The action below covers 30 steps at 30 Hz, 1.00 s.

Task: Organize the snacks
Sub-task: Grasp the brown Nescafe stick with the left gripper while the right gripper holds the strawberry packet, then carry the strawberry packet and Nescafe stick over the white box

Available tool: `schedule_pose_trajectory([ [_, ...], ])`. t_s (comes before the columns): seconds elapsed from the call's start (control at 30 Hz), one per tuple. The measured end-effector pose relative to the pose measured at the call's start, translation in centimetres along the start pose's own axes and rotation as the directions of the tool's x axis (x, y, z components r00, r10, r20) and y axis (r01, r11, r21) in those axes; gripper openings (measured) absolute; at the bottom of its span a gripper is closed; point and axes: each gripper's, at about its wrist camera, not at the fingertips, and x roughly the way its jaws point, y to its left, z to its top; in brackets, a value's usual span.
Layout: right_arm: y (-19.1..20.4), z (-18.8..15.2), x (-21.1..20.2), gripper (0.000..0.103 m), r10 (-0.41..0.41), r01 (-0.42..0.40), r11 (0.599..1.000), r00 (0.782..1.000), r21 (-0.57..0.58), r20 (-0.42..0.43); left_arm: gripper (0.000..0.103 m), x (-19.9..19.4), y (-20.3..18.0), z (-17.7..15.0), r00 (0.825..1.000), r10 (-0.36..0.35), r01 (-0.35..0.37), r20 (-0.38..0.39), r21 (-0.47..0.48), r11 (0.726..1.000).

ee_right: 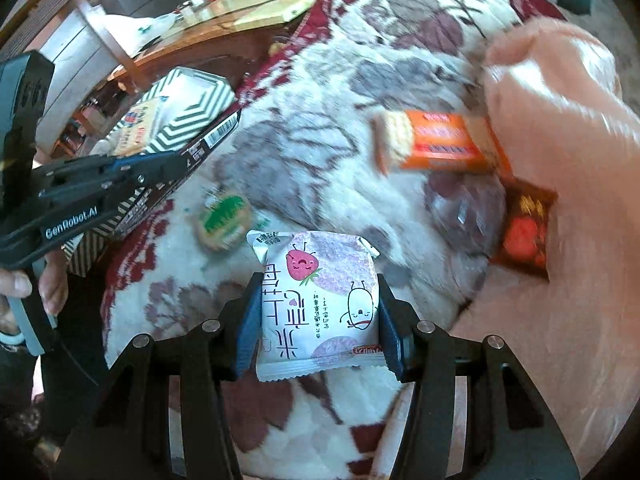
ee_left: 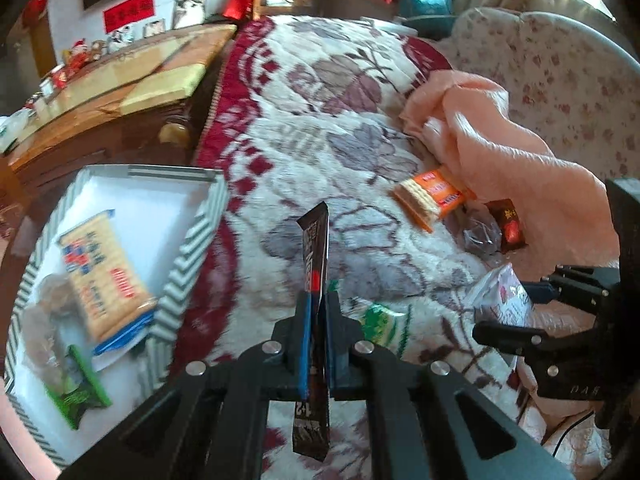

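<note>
My left gripper is shut on a thin dark brown stick packet, held edge-on above the flowered blanket, right of the striped box. The box holds a cracker pack, a green packet and a clear wrapped snack. My right gripper is shut on a white strawberry snack pouch; it also shows in the left wrist view. On the blanket lie an orange cracker pack, a green-white round snack, a clear dark bag and a dark red packet.
A peach cloth is bunched at the right, partly over the orange pack. A wooden table with small items stands beyond the box. A floral cushion lies at the far right. The left gripper and hand show in the right wrist view.
</note>
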Motion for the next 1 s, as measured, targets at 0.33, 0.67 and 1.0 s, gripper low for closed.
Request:
schedule_pose_trajectory([
  [0.33, 5.4, 3.6, 0.7, 0.051, 0.023, -0.023, 0.994, 1.000, -0.110, 0.006, 0.008, -3.2, 5.1, -1.5, 0.993, 0.105, -0.100, 0.046, -0.098, 0.990],
  [0.67, 10.8, 6.4, 2.0, 0.051, 0.058, -0.056, 0.978, 0.998, -0.199, 0.006, 0.008, -5.1, 9.5, -3.0, 0.980, 0.191, -0.176, 0.059, -0.200, 0.964],
  [1.0, 14.5, 7.7, 3.0, 0.051, 0.077, -0.073, 0.965, 0.997, -0.252, 0.003, 0.008, -5.8, 12.3, -4.4, 0.968, 0.247, -0.223, 0.052, -0.276, 0.935],
])
